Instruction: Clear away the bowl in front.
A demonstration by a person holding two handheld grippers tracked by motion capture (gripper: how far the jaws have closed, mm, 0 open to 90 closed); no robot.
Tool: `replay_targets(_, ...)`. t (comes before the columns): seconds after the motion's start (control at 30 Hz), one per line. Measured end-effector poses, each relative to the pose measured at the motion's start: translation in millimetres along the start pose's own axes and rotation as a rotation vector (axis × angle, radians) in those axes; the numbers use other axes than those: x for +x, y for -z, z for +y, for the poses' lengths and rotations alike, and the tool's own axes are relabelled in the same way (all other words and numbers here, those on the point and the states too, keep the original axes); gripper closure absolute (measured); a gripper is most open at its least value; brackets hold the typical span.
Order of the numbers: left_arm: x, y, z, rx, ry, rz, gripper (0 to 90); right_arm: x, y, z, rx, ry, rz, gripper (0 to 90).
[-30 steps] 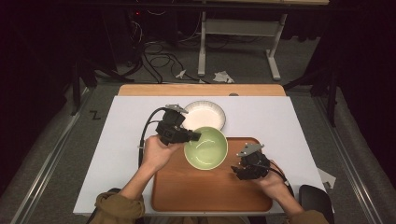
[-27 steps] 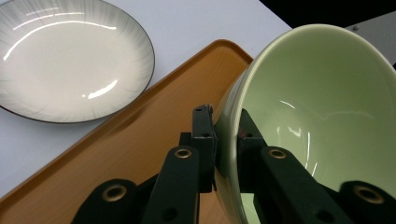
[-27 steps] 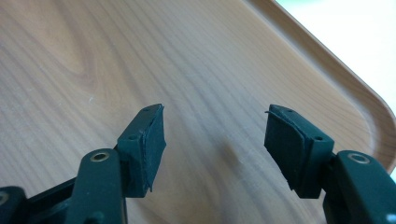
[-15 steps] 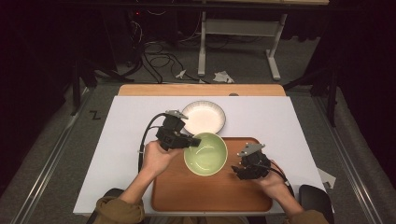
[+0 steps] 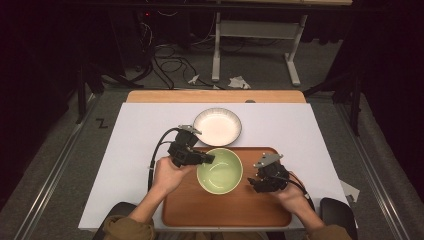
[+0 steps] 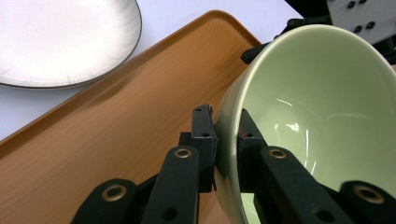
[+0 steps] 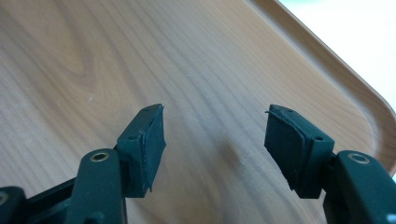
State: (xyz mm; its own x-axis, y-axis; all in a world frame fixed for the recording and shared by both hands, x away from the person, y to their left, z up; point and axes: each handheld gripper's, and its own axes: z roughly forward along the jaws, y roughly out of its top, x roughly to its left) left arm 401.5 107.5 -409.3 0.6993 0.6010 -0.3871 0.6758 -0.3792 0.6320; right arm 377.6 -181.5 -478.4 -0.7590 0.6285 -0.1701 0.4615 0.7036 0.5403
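A pale green bowl point(image 5: 220, 171) sits over the wooden tray point(image 5: 225, 207) in the high view. My left gripper point(image 5: 209, 159) is shut on the bowl's left rim. In the left gripper view the bowl point(image 6: 322, 116) tilts, its rim pinched between the two black jaws of my left gripper point(image 6: 226, 140), one pad outside and one inside. My right gripper point(image 5: 254, 184) rests over the tray's right part, just right of the bowl. In the right gripper view my right gripper point(image 7: 215, 140) stands open over bare tray wood point(image 7: 93, 56) with nothing between its pads.
A white plate with a dark rim point(image 5: 217, 126) lies on the white table cover point(image 5: 135, 150) just beyond the tray; the same plate point(image 6: 60, 42) fills the left gripper view's top left. Floor, cables and a table frame lie past the far edge.
The bowl, held by my left gripper, has shifted slightly right and nearer over the tray. The right gripper has stayed where it was.
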Motion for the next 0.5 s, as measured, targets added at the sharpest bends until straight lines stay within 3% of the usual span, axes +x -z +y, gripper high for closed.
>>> replay_targets(0.37,6.3,-11.9,-3.4,0.036,0.014,0.007,82.2,-1.3,0.1,0.1,0.007,0.001,-0.001,38.2)
replay_targets(0.5,11.9,-18.7,-4.3,0.046,0.023,0.028,82.2,0.5,0.2,0.7,0.007,0.003,0.002,38.2)
